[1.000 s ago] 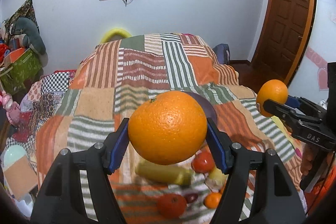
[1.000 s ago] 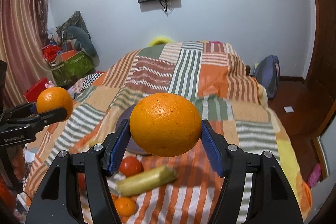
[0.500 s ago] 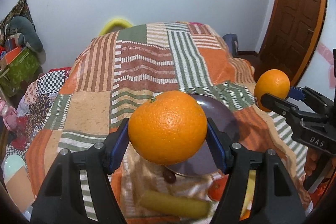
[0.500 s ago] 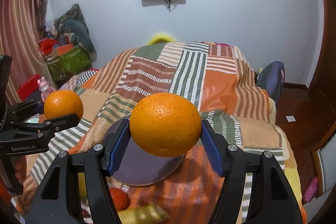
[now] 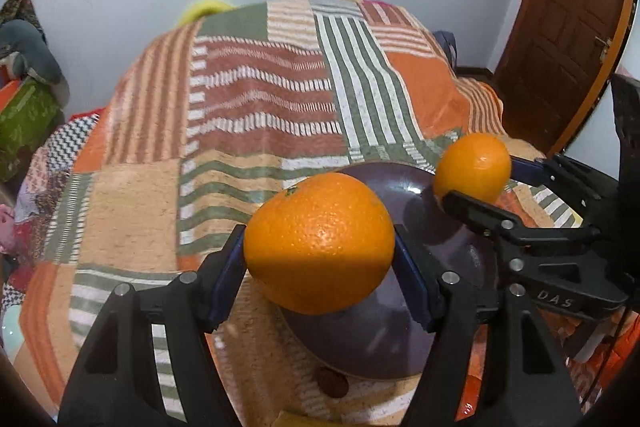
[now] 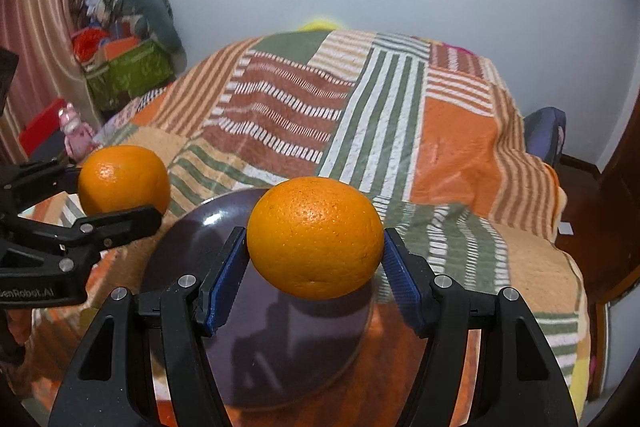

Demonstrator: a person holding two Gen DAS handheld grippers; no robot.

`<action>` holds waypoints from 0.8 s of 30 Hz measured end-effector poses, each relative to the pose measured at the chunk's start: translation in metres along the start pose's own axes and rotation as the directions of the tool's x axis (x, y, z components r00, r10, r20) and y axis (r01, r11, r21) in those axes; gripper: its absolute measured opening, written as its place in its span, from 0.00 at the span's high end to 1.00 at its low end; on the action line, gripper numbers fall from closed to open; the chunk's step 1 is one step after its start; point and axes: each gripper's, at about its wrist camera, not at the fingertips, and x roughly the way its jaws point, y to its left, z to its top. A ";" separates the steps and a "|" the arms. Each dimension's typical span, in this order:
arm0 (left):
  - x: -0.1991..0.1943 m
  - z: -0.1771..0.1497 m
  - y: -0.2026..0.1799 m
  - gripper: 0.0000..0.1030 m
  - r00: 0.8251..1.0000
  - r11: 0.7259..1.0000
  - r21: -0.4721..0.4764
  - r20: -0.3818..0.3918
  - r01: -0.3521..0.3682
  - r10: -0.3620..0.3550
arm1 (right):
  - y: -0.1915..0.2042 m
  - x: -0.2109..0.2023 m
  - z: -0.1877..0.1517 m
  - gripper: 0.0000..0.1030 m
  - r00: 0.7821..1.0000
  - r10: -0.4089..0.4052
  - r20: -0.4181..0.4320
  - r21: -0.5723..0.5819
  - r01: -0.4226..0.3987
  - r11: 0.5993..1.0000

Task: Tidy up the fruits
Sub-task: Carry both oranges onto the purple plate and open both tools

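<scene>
My left gripper (image 5: 320,259) is shut on an orange (image 5: 319,243) and holds it over the near left part of a dark purple plate (image 5: 384,339) on the patchwork bedspread. My right gripper (image 6: 314,259) is shut on a second orange (image 6: 315,237) above the same plate (image 6: 208,247). Each gripper shows in the other's view: the right one with its orange (image 5: 473,167) at the plate's right edge, the left one with its orange (image 6: 123,179) at the plate's left edge. Both oranges hang above the plate, not touching it.
A small dark red fruit (image 5: 331,382) lies on the spread just in front of the plate. The striped patchwork bedspread (image 5: 260,99) stretches far beyond it. A wooden door (image 5: 560,27) is at the right, a green box and clutter (image 6: 128,71) at the left.
Both grippers have moved forward and down over the plate, oranges still held. The plate now fills the near view; the banana and tomatoes have dropped out of sight below.
</scene>
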 end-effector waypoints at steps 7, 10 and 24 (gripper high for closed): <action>0.040 0.009 0.002 0.33 0.997 1.000 0.014 -0.074 0.020 -0.019 | -0.002 0.027 0.000 0.39 0.996 0.019 -0.091 -0.029 -0.022 0.999; 0.051 0.009 0.003 0.33 0.993 0.999 0.015 -0.109 0.038 -0.036 | -0.002 0.035 -0.002 0.39 0.994 0.012 -0.111 -0.033 -0.015 0.999; 0.066 0.001 0.000 0.32 0.986 0.998 0.042 -0.163 0.047 -0.040 | -0.006 0.042 -0.005 0.29 0.985 0.038 -0.170 -0.036 -0.045 0.998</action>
